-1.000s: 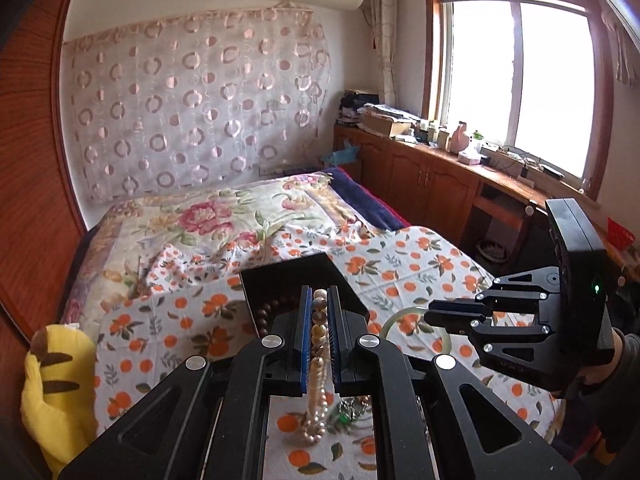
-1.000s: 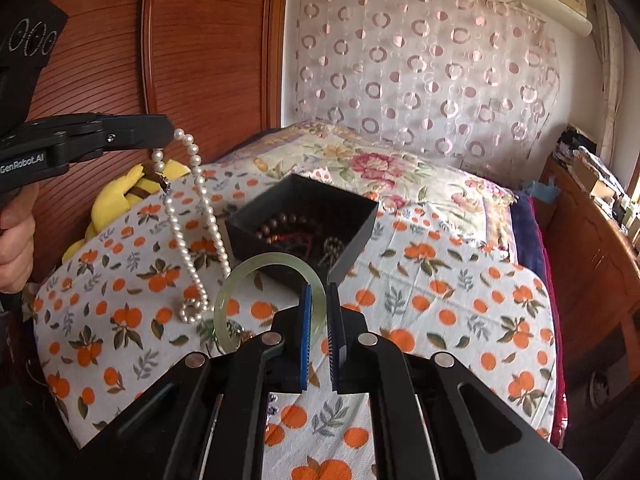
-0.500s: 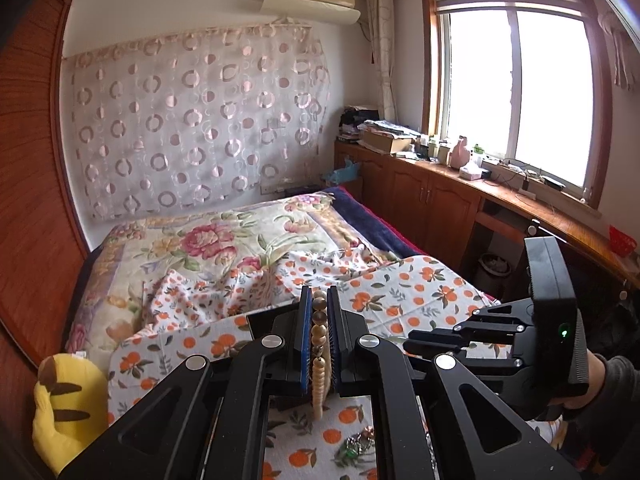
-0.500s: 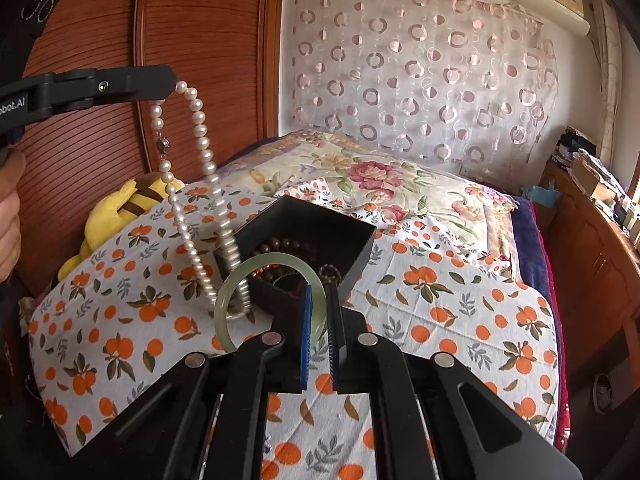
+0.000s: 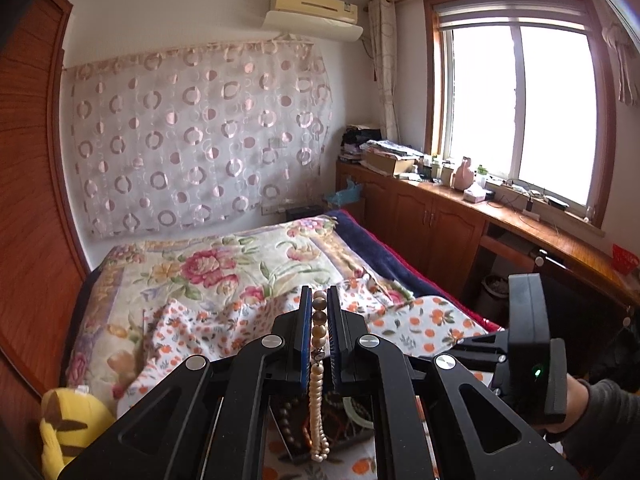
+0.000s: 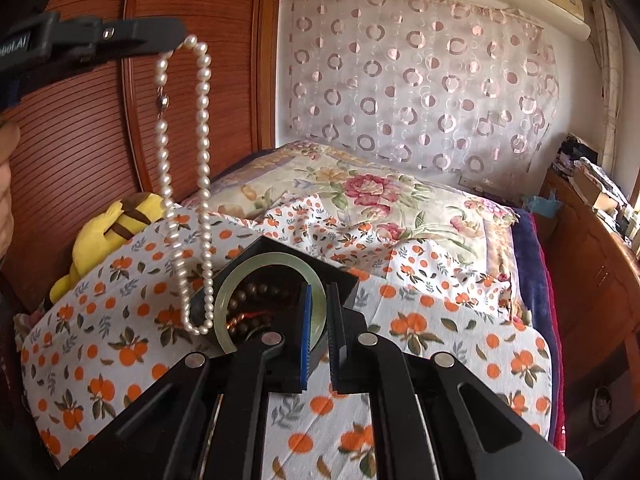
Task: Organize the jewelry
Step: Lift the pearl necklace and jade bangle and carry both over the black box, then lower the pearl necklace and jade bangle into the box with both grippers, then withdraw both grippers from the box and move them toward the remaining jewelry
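The left tool (image 5: 319,322) is clamped on a pearl necklace (image 6: 202,128), which hangs from its tips in a long double strand; the bottom loop dangles just beside the near left corner of the black box (image 6: 340,274), at about the height of its rim. The right tool (image 6: 318,312) is pinched shut on a pale green bangle (image 6: 256,261), holding the ring on edge over the open box, so that the brown beads (image 6: 248,294) inside the box show through it. Seen from the right wrist, the left tool reaches in level from the upper left, well above the box, a hand (image 6: 6,168) behind it; the right tool tilts down toward the box. The box sits on a white cloth printed with oranges (image 6: 420,312), spread on a bed. A flowered quilt (image 6: 360,188) lies beyond the box, a yellow plush toy (image 6: 108,232) to its left against a wooden wardrobe (image 6: 92,112), and a circle-patterned curtain (image 6: 420,80) covers the wall behind it.
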Motion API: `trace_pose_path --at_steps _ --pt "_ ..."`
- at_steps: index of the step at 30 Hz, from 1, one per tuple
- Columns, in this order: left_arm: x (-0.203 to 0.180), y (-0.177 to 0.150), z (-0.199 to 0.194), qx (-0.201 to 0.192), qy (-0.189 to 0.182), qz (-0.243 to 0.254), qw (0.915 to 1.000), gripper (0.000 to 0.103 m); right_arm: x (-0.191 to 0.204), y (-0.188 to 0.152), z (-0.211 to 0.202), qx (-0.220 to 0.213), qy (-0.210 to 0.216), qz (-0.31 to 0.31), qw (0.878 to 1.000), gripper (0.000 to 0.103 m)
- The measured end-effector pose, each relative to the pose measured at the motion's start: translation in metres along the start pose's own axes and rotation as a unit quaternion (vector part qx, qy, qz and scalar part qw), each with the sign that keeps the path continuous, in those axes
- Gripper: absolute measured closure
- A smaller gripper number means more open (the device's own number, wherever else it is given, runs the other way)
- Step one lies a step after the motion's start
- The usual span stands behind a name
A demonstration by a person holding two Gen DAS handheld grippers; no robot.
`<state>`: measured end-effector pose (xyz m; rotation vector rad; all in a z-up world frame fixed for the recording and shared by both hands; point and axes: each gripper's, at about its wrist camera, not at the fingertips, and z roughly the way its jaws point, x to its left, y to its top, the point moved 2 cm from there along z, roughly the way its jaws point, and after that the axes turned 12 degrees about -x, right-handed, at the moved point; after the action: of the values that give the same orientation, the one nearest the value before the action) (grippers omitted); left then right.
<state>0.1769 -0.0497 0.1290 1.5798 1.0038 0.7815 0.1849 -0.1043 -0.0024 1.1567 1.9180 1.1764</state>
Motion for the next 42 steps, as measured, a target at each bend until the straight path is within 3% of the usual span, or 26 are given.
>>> trace_pose_path --at_steps 5,16,32,42 --pt "0.008 -0.004 0.019 0.010 -0.001 -0.004 0.9999 0.096 0.000 -0.009 0.025 0.018 0.012 0.003 1.000 0.095" --pt "0.023 -0.064 0.059 0.076 0.001 -0.021 0.9969 0.096 0.009 -0.042 0.057 0.056 0.030 0.008 0.998 0.094" --pt "0.013 -0.074 0.056 0.084 0.003 -0.013 0.9964 0.096 -0.003 -0.040 0.026 0.032 0.020 0.024 0.999 0.092" --pt "0.005 -0.105 0.018 0.101 0.007 -0.013 0.9948 0.096 0.005 -0.055 -0.012 0.022 0.016 0.028 0.999 0.092"
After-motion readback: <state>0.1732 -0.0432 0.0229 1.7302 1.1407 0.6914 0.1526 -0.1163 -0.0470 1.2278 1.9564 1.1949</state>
